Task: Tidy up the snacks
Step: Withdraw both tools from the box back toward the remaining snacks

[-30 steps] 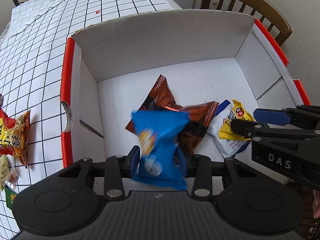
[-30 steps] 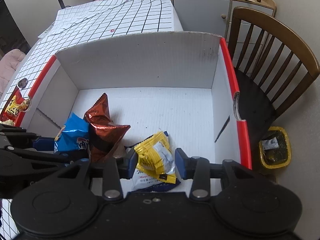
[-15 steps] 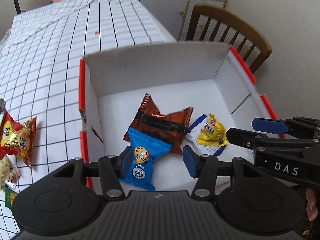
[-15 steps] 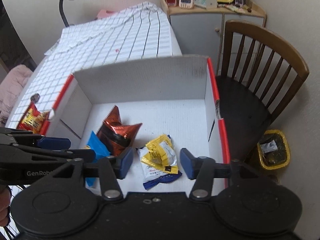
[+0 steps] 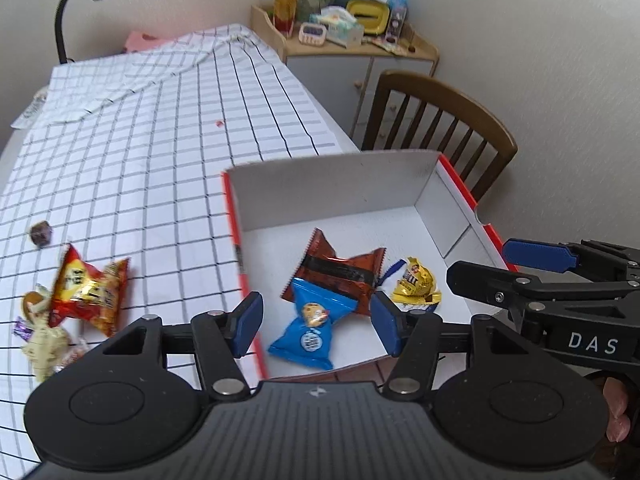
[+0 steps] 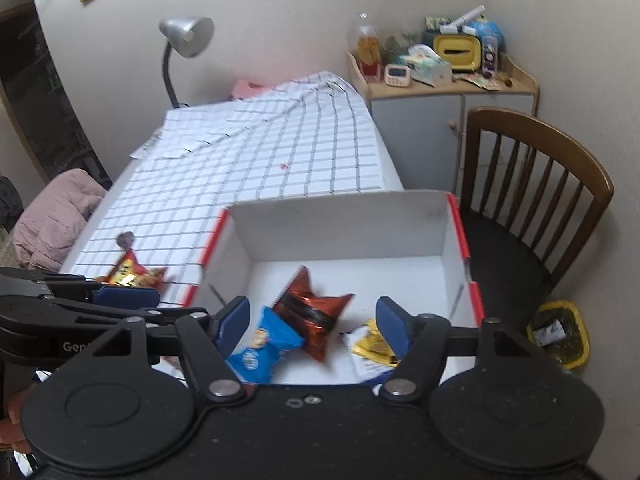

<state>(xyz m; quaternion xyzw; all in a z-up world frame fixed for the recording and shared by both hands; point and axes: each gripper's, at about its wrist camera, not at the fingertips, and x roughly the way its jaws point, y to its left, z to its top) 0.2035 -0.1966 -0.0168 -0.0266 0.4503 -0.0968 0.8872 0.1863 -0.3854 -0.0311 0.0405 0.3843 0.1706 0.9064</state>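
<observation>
A white cardboard box with red rims (image 5: 336, 184) (image 6: 344, 232) stands on the checked table. Inside lie a blue cookie packet (image 5: 310, 326) (image 6: 262, 346), a brown foil packet (image 5: 340, 270) (image 6: 312, 308) and a yellow packet (image 5: 416, 282) (image 6: 370, 344). My left gripper (image 5: 316, 322) hangs above the box's near edge, its jaws opening with nothing between the pads. My right gripper (image 6: 314, 326) is also raised over the box, jaws opening and empty. Each gripper shows in the other's view: the right one (image 5: 496, 268) and the left one (image 6: 132, 302). A red snack bag (image 5: 90, 290) (image 6: 130, 274) lies on the table left of the box.
Small wrapped sweets (image 5: 44, 336) lie at the table's near left, a dark one (image 5: 41, 233) farther out. A wooden chair (image 6: 536, 200) stands right of the box, a yellow bin (image 6: 558, 332) on the floor beside it. A cluttered cabinet (image 6: 448, 92) and a desk lamp (image 6: 184, 40) stand behind.
Both grippers let go of their packets: the blue one and the yellow one now lie in the box. Both jaws widened, and both grippers rose and drew back from the box.
</observation>
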